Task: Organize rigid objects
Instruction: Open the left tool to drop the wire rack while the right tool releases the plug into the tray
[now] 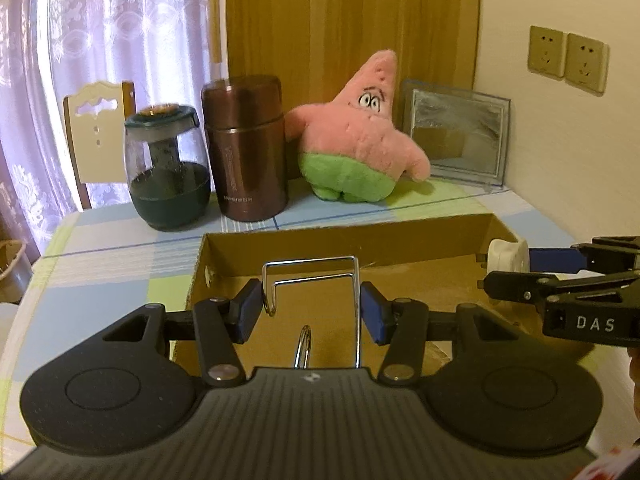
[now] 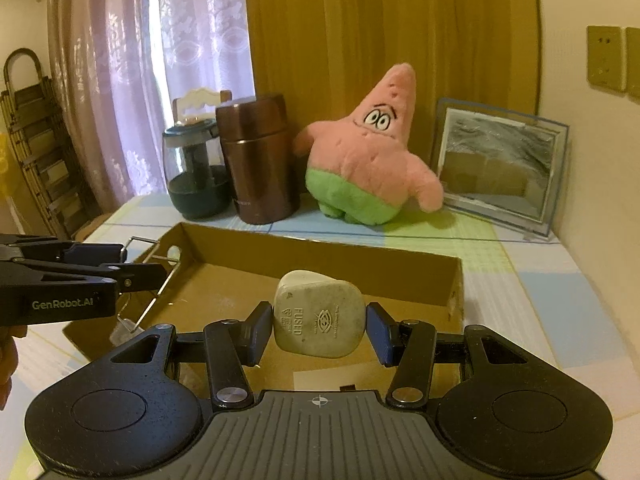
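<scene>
My left gripper [image 1: 311, 308] is shut on a bent chrome wire hook [image 1: 316, 280], held above the open cardboard box [image 1: 344, 240]. In the right wrist view that gripper [image 2: 124, 268] comes in from the left with the wire hook [image 2: 156, 280] hanging over the box's left end. My right gripper [image 2: 320, 326] is shut on a white fused plug [image 2: 320, 312], above the cardboard box [image 2: 320, 250] floor. From the left wrist view, the right gripper [image 1: 504, 268] reaches in at the right with the white plug [image 1: 508, 258] over the box's right end.
Behind the box stand a glass jar with a dark lid [image 1: 168, 168], a brown metal flask [image 1: 246, 148], a pink and green star plush [image 1: 360, 136] and a framed mirror [image 1: 456, 136]. A checked tablecloth [image 1: 120, 248] covers the table. A chair back [image 1: 96, 128] stands by the curtain.
</scene>
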Demonstrator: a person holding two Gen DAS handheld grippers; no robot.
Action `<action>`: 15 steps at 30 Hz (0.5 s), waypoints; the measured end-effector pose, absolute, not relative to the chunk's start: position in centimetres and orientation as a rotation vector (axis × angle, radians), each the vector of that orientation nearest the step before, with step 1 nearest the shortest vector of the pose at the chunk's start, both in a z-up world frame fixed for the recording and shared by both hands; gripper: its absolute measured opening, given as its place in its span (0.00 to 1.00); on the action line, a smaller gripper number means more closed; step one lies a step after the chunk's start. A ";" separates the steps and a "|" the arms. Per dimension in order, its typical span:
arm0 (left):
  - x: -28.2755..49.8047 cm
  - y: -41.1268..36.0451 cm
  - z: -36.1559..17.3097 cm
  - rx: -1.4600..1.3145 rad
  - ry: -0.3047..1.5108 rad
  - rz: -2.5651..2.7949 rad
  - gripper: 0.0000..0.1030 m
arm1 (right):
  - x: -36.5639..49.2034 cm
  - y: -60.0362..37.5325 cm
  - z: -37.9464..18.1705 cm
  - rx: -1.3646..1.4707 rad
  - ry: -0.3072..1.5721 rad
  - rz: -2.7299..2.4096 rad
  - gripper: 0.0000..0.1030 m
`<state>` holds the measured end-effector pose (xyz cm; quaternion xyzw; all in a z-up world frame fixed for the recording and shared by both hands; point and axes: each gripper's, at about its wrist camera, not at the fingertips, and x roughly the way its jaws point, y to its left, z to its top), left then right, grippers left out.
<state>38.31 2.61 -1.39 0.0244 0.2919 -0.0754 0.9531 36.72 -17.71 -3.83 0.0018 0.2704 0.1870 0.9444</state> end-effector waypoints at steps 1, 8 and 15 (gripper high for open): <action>38.7 2.6 -1.7 0.054 0.602 -0.153 0.46 | 37.0 -17.7 -4.1 0.003 0.557 0.383 0.46; 40.0 3.0 -3.3 0.045 0.639 -0.146 0.46 | 38.1 -17.9 -5.4 0.007 0.595 0.383 0.46; 40.3 3.1 -3.3 0.044 0.635 -0.107 0.51 | 38.0 -17.9 -5.5 0.013 0.600 0.390 0.46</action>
